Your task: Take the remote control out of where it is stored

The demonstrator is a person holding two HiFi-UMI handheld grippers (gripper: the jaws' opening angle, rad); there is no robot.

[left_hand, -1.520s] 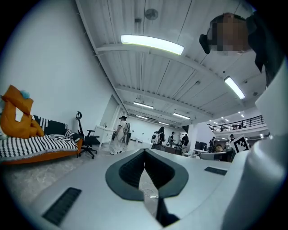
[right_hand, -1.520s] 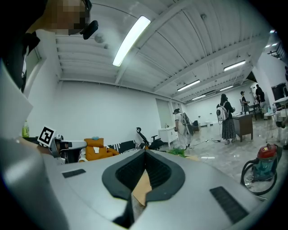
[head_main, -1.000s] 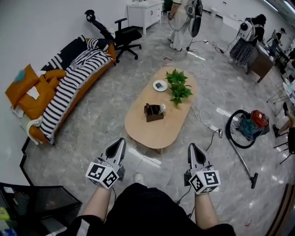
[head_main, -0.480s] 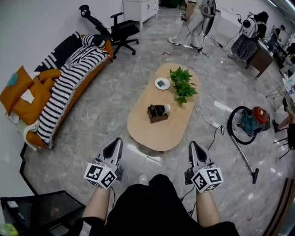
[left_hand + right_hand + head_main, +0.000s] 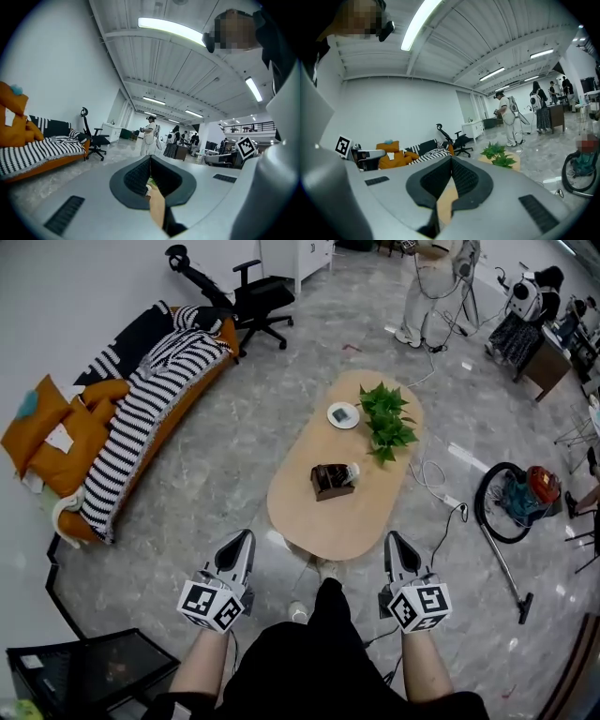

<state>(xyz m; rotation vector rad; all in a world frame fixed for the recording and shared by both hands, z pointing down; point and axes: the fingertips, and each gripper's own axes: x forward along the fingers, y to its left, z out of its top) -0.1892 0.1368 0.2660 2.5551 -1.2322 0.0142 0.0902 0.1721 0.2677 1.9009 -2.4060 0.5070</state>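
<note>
oval wooden table (image 5: 323,521), boxy dark holder (image 5: 328,483), left gripper (image 5: 245,537), right gripper (image 5: 392,539) both closed, empty

Right gripper (image 5: 451,161): jaws closed tip to tip, nothing between them. Beyond them is a wooden table (image 5: 446,201) bearing a green plant (image 5: 498,154). To the left, a sofa (image 5: 412,158) carries a striped blanket (image 5: 430,154). A black office chair (image 5: 457,139) stands behind. A person (image 5: 506,117) stands farther back.

Open office hall: sofa (image 5: 222,337), coffee table (image 5: 328,521)
</note>
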